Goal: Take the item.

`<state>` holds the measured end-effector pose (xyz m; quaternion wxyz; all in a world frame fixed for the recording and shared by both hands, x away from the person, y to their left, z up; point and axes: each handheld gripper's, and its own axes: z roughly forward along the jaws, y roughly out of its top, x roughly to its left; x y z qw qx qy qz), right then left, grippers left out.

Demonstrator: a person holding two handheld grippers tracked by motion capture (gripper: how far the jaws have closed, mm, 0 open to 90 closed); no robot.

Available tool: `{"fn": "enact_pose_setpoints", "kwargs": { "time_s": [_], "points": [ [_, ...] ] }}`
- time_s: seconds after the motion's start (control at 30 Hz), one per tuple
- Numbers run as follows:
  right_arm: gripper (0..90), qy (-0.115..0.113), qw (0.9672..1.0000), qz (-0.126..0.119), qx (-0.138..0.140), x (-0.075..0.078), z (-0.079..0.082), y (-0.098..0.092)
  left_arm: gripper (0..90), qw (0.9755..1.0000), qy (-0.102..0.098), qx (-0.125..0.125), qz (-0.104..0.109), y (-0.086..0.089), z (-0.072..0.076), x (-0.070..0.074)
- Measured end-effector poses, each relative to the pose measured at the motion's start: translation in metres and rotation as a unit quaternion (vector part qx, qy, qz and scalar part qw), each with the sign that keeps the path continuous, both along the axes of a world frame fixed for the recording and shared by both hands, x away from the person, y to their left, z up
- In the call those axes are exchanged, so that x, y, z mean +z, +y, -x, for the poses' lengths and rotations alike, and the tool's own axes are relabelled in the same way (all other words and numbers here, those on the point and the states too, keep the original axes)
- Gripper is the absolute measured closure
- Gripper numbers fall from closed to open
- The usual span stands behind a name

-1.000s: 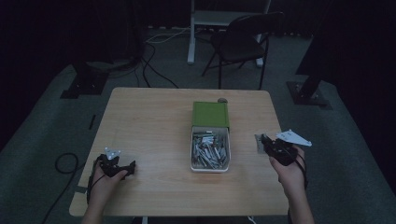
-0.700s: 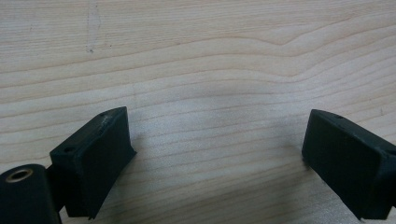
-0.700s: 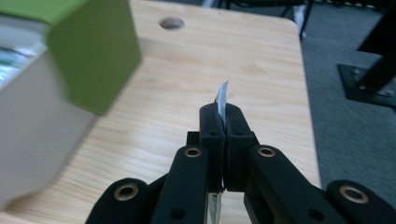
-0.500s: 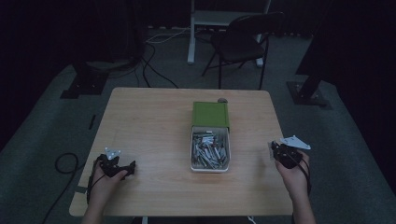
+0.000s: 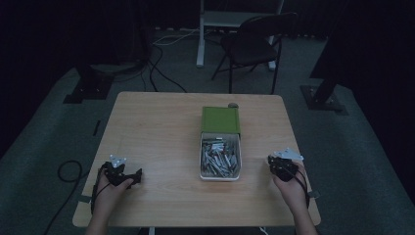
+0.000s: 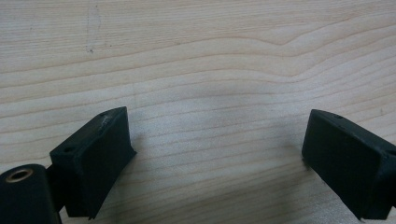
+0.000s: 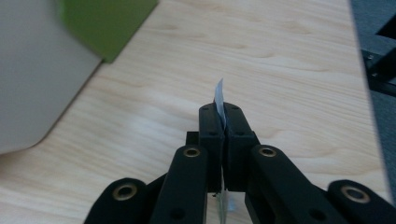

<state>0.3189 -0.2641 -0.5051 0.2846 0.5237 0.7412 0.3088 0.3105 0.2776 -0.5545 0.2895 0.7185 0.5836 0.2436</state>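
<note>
Your right gripper (image 5: 283,165) has drawn back from beside the tray (image 5: 220,175) to the table's (image 5: 156,127) right edge, jaws pinched on a thin pale sliver (image 7: 218,103), too blurred to identify. Your left gripper (image 5: 120,175) hasn't moved, jaws wide apart over bare wood. The tray's contents are indistinct.

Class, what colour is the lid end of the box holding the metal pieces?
Green; the lid shows best in the high view.

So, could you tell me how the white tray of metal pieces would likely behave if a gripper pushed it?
The tray is heaped with metal pieces, so it is probably heavy. Being low and flat on the table, it would likely slide rather than tip. The loose pieces may shift.
</note>
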Motion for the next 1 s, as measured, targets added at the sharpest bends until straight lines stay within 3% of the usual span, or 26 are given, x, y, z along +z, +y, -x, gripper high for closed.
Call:
{"fn": "enact_pose_setpoints", "kwargs": {
  "time_s": [0.33, 0.5, 0.63, 0.77, 1.0],
  "points": [
    [84.5, 0.031, 0.9985, -0.018, 0.041, -0.023, 0.002, 0.017, 8.9, 1.0000, 0.000, 0.000, 0.000, 0.000, 0.000, 0.000],
    [72.4, 0.053, 0.9953, -0.059, 0.056, -0.029, 0.004, 0.012, 8.9, 1.0000, 0.000, 0.000, 0.000, 0.000, 0.000, 0.000],
    [58.1, 0.052, 0.9933, -0.063, 0.082, -0.028, 0.006, 0.008, 9.0, 1.0000, 0.000, 0.000, 0.000, 0.000, 0.000, 0.000],
    [51.5, 0.041, 0.9927, -0.063, 0.094, -0.027, 0.008, 0.008, 8.9, 1.0000, 0.000, 0.000, 0.000, 0.000, 0.000, 0.000],
    [39.4, 0.036, 0.9864, -0.080, 0.139, -0.026, 0.009, 0.012, 8.9, 1.0000, -0.001, 0.001, 0.001, 0.000, 0.000, 0.000]
  ]
}}
